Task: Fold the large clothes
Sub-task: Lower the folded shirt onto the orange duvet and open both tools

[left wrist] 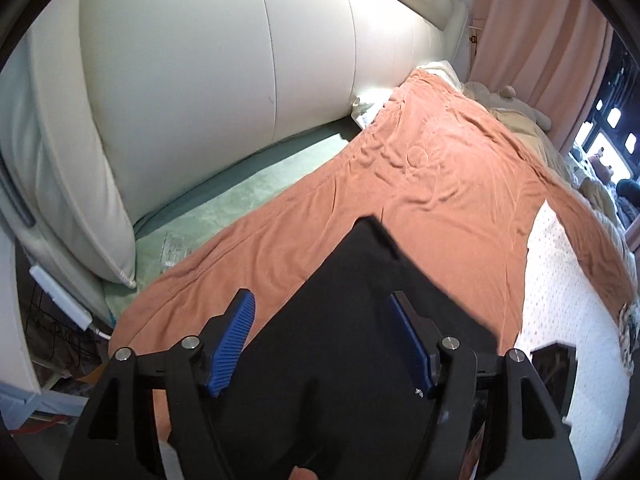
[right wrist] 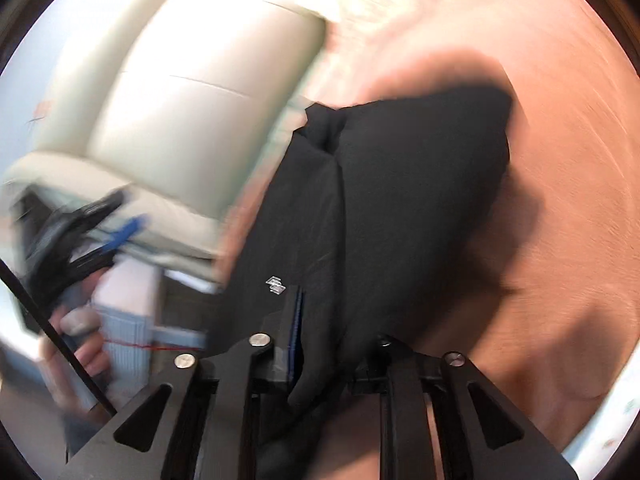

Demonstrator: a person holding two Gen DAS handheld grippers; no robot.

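On the orange blanket (left wrist: 440,184) (cream headboard (left wrist: 208,64) behind)

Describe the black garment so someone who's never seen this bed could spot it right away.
Start at the padded cream headboard, then come down to the orange blanket spread over the bed. The black garment lies on the blanket's near end. It is the only dark cloth there, with a small white logo.
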